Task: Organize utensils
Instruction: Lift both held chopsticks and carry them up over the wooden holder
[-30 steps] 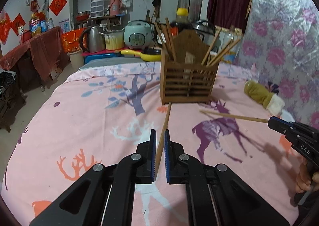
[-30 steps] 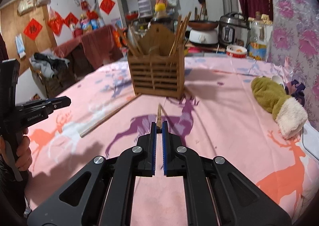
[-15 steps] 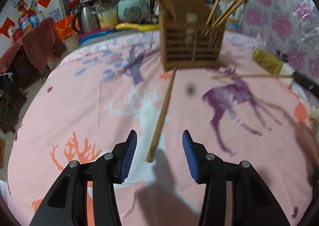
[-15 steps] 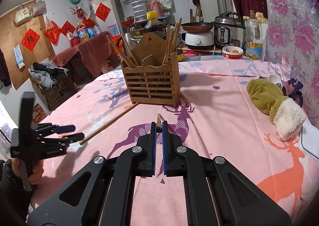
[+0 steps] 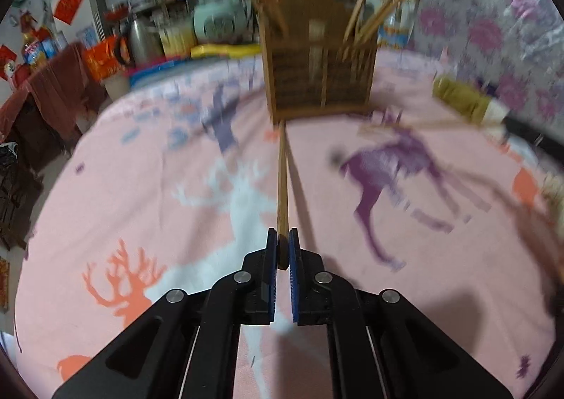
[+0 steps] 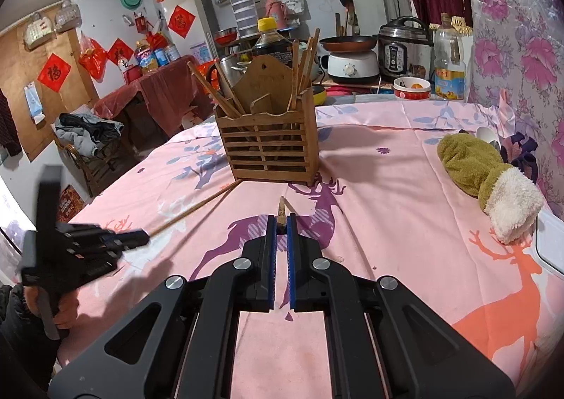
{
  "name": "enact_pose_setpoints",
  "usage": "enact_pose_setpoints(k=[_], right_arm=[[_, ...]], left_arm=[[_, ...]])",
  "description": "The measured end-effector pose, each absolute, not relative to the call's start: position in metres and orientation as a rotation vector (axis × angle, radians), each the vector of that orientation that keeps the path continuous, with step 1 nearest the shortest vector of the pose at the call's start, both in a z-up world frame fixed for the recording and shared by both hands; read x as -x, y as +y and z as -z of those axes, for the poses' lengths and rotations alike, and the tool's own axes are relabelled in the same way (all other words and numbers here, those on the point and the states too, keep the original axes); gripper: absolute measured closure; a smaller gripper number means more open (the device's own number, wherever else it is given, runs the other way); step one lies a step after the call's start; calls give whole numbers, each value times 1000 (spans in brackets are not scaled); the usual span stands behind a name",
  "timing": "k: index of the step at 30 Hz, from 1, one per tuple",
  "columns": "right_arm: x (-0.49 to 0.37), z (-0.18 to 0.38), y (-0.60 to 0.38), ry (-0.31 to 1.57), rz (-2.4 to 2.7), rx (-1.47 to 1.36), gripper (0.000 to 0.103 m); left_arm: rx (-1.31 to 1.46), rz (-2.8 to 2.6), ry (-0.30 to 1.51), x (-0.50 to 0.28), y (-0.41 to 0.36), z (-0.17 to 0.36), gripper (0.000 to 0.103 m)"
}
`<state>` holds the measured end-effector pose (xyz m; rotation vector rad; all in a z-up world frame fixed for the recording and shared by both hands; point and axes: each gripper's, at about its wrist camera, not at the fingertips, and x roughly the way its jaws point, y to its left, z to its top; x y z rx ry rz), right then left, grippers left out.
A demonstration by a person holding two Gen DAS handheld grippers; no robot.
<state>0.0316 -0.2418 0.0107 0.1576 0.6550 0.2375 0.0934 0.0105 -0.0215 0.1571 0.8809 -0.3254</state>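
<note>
A slatted wooden utensil holder (image 5: pixel 319 78) (image 6: pixel 269 143) stands on the pink deer-print tablecloth with several chopsticks upright in it. My left gripper (image 5: pixel 281 244) is shut on the near end of a chopstick (image 5: pixel 283 184) that lies on the cloth and reaches to the holder's base; it also shows in the right wrist view (image 6: pixel 197 210). My right gripper (image 6: pixel 281 226) is shut on another chopstick (image 6: pixel 281 210), held above the cloth and pointing at the holder. In the left wrist view that chopstick (image 5: pixel 426 124) crosses at the right, blurred.
A green and white plush item (image 6: pixel 490 175) lies on the cloth at the right. Behind the table stand rice cookers (image 6: pixel 405 48), a bottle (image 6: pixel 449 57), a bowl (image 6: pixel 411 87) and a kettle (image 5: pixel 139 41). A chair with clothes (image 6: pixel 88 143) stands at the left.
My left gripper opened, moved over the lying chopstick's near end and shut on it. My right gripper has kept its chopstick and barely moved.
</note>
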Motion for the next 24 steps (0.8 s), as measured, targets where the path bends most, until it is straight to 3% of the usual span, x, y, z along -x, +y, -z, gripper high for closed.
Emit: enact_pose_setpoints(k=[14,24], right_arm=[[-36,-77,-228,522,-264,-136,97],[-44,-75,-224,537,-275,-148,97]], left_arm=[[-145,360,646,-99,-30,-111,97],[-122,391,669,-111,-46,-107,97]])
